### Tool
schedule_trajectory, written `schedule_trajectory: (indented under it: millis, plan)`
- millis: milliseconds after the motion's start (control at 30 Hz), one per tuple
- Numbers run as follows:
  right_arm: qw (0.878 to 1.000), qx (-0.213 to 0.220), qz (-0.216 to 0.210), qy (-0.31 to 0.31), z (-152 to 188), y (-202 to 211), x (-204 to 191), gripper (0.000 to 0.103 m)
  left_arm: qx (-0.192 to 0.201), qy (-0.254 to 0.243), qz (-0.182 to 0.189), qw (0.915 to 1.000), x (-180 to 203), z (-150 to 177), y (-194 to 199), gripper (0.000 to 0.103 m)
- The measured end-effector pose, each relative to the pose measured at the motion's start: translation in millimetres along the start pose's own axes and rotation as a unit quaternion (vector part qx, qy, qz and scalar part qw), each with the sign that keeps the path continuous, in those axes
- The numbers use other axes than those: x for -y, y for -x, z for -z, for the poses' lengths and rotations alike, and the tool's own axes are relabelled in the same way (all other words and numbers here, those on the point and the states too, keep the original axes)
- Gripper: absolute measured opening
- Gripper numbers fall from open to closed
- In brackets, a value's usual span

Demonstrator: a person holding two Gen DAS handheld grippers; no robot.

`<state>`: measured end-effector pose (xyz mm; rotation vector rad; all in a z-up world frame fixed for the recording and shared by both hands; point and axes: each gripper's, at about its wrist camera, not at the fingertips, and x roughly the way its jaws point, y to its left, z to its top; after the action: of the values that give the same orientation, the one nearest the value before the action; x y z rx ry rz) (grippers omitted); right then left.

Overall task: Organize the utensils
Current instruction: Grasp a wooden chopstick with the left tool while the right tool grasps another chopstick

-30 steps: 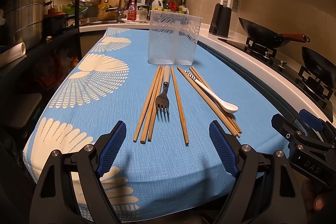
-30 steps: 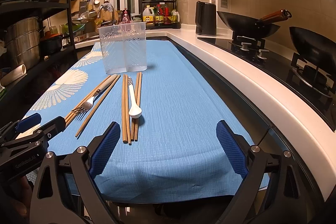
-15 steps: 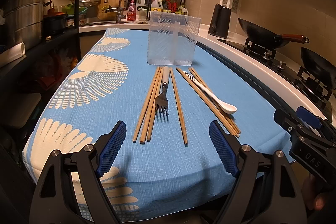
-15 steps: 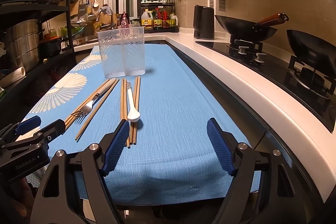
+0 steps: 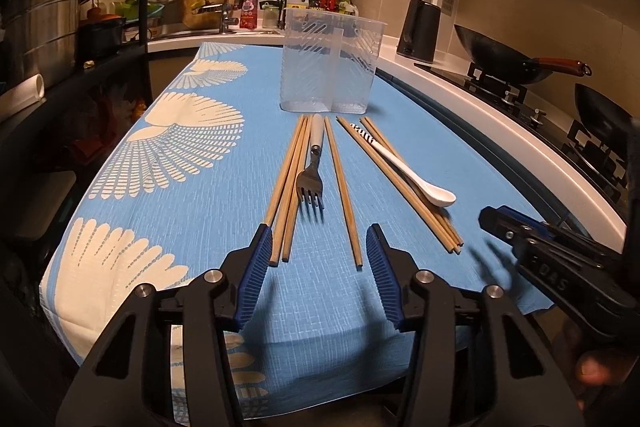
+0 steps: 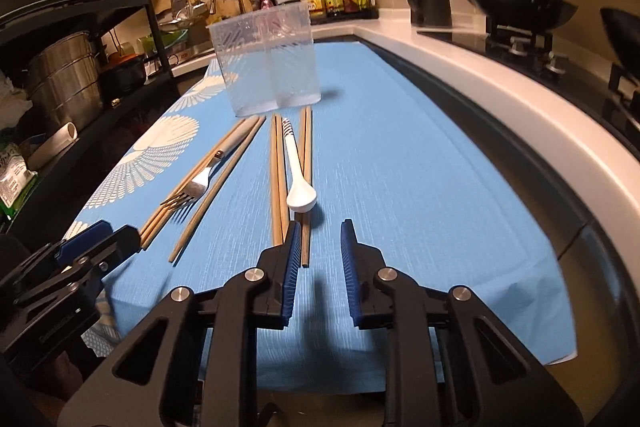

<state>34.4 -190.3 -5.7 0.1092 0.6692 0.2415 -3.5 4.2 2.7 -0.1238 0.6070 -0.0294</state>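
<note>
Both grippers' jaws have just been narrowing, empty: right gripper (image 6: 318,259) before the white spoon (image 6: 301,195), left gripper (image 5: 316,267) before the fork (image 5: 310,183).

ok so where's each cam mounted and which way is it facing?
Left wrist: on the left gripper, looking along its fingers down the blue tablecloth at fork and chopsticks; right gripper and a fingertip show at right.
Right wrist: on the right gripper, aimed at white spoon and chopsticks; left gripper shows lower left.
Shared: clear divided holder, the utensils, kettle, wok.
</note>
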Motion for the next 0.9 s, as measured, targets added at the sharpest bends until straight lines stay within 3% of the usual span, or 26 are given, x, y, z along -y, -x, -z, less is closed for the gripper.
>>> schedule_trajectory:
  millis: [167, 433, 600, 700, 900]
  plan:
    - [0.999, -0.032, -0.01, 0.011, 3, -27, -6, 0.015, -0.01, 0.01, -0.003, 0.9999, -6, 0, -5, 0.049]
    - [0.999, -0.031, -0.002, 0.014, 5, -26, -1, 0.012, -0.03, 0.059, -0.015, 0.9977, -29, -3, -18, 0.047]
    - [0.999, -0.035, -0.004, 0.032, 5, -29, -5, 0.012, -0.033, 0.083, -0.024, 0.9958, -43, -6, -25, 0.038]
    - [0.999, -0.036, 0.002, 0.036, 4, -29, -3, 0.005, -0.043, 0.102, -0.027, 0.9935, -52, -7, -33, 0.03]
    - [0.999, -0.032, 0.034, 0.01, 3, -23, 16, 0.004, -0.057, 0.076, -0.04, 0.9947, -45, -5, -41, 0.027]
